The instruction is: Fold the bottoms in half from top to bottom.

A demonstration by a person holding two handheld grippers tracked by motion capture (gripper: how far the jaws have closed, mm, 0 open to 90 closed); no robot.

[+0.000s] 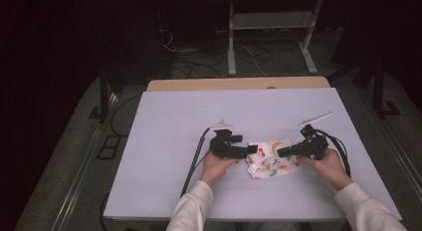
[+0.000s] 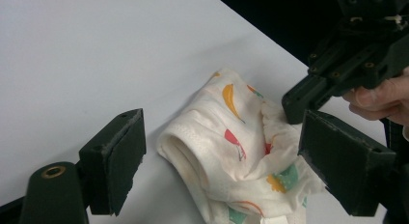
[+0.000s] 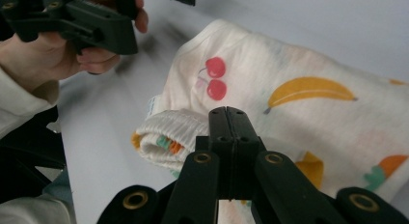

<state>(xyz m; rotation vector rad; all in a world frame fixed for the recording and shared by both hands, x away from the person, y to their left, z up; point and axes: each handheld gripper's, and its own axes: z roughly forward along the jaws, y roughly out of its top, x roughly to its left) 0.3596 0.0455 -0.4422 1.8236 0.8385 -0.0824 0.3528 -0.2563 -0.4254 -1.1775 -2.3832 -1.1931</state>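
Fruit-print cloth bunched at table centre, between my grippers. My left gripper, jaws spread, at cloth's nine o'clock. My right gripper, jaws pressed together, at three o'clock edge.

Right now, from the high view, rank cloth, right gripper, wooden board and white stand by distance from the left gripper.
1. cloth, directly right.
2. right gripper, across the cloth.
3. wooden board, table's far edge.
4. white stand, floor beyond.
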